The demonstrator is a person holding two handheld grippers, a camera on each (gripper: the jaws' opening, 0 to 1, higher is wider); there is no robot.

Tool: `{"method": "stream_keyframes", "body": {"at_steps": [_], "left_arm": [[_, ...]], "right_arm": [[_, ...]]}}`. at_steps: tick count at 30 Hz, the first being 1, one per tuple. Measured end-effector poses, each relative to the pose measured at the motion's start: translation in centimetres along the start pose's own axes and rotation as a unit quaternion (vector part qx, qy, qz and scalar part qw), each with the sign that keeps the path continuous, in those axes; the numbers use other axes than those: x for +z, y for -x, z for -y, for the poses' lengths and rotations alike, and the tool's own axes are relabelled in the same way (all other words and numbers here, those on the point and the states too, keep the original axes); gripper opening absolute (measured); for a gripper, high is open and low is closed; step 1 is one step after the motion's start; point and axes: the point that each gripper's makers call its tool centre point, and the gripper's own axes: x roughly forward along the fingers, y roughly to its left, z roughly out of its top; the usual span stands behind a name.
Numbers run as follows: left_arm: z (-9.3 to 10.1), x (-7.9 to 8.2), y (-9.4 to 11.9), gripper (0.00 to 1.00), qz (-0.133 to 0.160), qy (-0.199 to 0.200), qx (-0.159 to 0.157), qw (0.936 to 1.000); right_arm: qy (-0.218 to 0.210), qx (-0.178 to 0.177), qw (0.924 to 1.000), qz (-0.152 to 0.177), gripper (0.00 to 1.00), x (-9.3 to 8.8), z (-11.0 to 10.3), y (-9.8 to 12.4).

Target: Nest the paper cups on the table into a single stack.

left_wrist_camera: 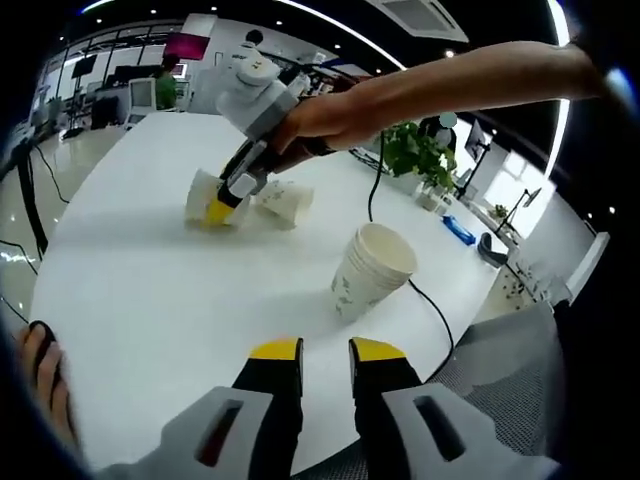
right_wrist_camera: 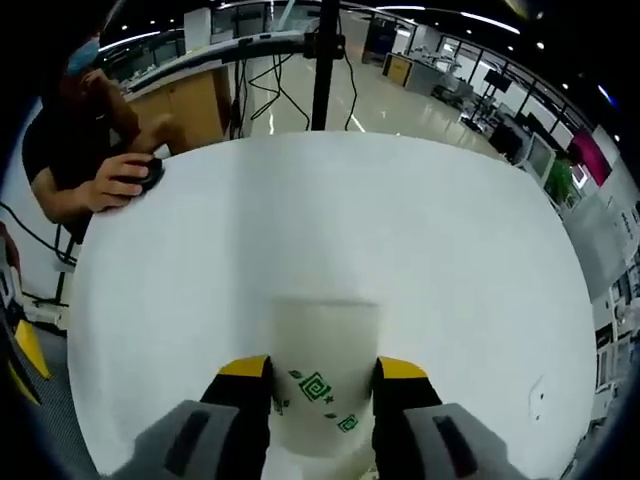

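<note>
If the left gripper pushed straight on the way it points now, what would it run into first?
Probably bare white table. The left gripper has its fingers close together with nothing between them; the stack of paper cups stands slightly right of that line, so it might be clipped. Depth is unclear.

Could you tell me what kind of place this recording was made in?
Probably an open-plan office or lab: a white table with desks and monitors behind, ceiling strip lights, and a potted plant.

We find no legible text, brand or number. The white paper cup (right_wrist_camera: 325, 385) carries only green square-spiral and star motifs; marks on the stacked white paper cups (left_wrist_camera: 368, 272) are too small to read.
</note>
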Motion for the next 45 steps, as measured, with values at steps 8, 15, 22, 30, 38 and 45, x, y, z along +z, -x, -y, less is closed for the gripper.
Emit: {"method": "stream_keyframes", "body": {"at_steps": [8, 15, 22, 30, 38, 45], "left_arm": [[0.2, 0.3, -0.3, 0.17, 0.0, -0.007, -0.003, 1.0], [-0.1, 1.0, -0.4, 0.18, 0.004, -0.012, 0.0, 0.9999], [-1.3, 2.6, -1.0, 0.18, 0.018, -0.012, 0.005, 0.9998], [-3.8, 6.7, -1.5, 0.19, 0.046, -0.029, 0.023, 0.9983], [-4.7, 11.8, -2.1, 0.21, 0.075, -0.052, 0.036, 0.9951], [-4.7, 14.4, -3.4, 0.22, 0.094, -0.059, 0.028, 0.9935]], "right_arm": [[-0.011, 0.007, 0.9996, 0.027, 0.37, 0.2, 0.5, 1.4], [-0.025, -0.005, 0.9987, 0.045, 0.37, 0.5, 2.6, 2.9], [-0.005, -0.015, 0.9984, 0.055, 0.37, 0.7, 2.7, 5.4], [0.028, -0.02, 0.9974, 0.063, 0.37, 0.9, 2.5, 6.8], [0.059, -0.021, 0.9955, 0.071, 0.37, 0.2, -0.4, 9.3], [0.086, -0.027, 0.993, 0.076, 0.38, -0.3, -2.0, 11.5]]}}
